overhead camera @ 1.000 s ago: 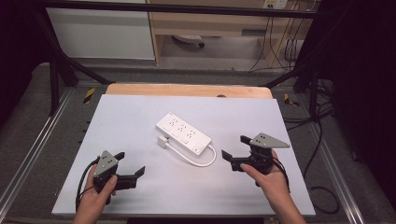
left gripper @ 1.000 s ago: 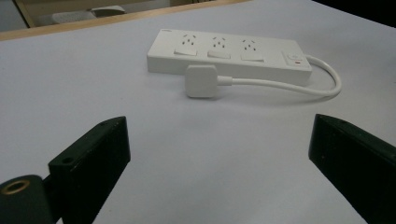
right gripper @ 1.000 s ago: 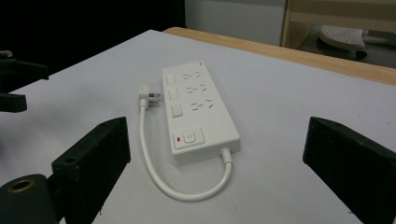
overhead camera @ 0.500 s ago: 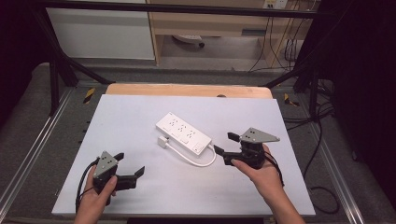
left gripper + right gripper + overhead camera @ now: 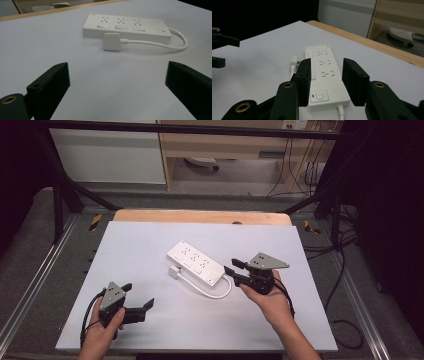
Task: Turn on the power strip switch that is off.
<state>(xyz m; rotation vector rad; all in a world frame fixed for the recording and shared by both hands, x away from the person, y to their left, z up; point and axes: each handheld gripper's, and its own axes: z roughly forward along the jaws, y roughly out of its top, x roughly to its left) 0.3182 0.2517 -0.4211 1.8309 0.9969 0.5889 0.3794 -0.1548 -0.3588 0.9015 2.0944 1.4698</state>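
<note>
At the switch end of the power strip (image 5: 195,262), the right gripper (image 5: 234,268) is held parted, grasping nothing. The left gripper (image 5: 136,302), nearer than the strip, is spread wide. The strip's sides should be straddled evenly before closing.

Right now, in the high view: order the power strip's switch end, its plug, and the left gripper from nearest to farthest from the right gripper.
1. Switch end of the power strip: just ahead of the right gripper.
2. Plug: beyond, beside the strip's near long edge.
3. Left gripper: across the table, near the front-left corner.
</note>
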